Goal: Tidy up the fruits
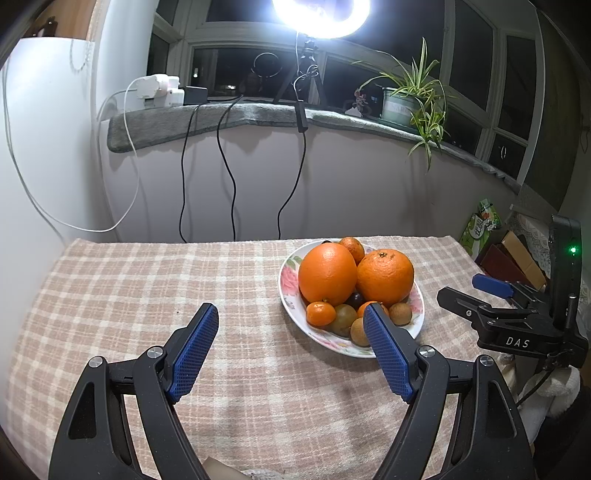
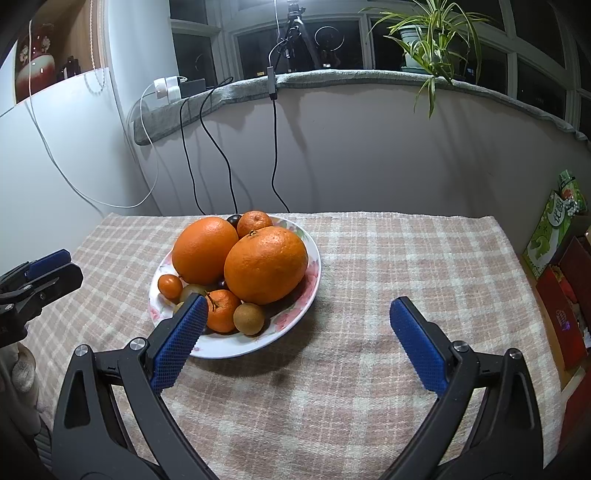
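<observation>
A lit ring light (image 1: 320, 16) shows only in the left wrist view. Both the left hand-held gripper (image 1: 290, 318) and right hand-held gripper (image 2: 298, 309) gape wide, empty, flanking the fruit plate (image 2: 311, 286) on the checked desk (image 2: 388, 266).

A home, by night: ahead of the tool a counter under a checked cloth (image 1: 147, 295) carries a floral plate (image 1: 290, 273) of fruit. Beyond it a bay window (image 1: 469, 70) (dark outside) has a padded sill (image 1: 221, 118) with a potted plant (image 1: 410, 96), chargers (image 1: 159, 88) and a ring light (image 1: 321, 14).
</observation>
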Motion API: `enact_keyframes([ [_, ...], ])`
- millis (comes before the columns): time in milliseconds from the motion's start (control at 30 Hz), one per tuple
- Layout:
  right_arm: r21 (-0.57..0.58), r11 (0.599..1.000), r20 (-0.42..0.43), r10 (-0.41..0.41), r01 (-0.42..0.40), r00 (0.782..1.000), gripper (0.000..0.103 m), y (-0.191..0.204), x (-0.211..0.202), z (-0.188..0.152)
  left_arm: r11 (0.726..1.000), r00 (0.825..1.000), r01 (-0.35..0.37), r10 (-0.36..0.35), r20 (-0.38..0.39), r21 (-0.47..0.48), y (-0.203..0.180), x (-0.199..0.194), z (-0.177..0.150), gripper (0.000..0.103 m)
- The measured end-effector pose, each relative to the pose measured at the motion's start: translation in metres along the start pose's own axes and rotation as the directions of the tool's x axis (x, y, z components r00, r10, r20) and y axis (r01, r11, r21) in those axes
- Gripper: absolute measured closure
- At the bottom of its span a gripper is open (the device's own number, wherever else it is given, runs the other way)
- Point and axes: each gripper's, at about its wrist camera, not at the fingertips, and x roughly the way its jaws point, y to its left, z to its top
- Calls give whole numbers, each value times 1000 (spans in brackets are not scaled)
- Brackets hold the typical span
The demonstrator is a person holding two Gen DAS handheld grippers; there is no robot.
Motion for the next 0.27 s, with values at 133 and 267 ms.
enact_keyframes([
  [133,-1,1000,-2,0,0,1000,2,0,1,0,1000,1000,-2,2,3,5,-1,0,-1,22],
  [267,1,1000,-1,0,0,1000,2,-1,1,0,1000,1000,0,0,6,11,0,0,-1,22],
])
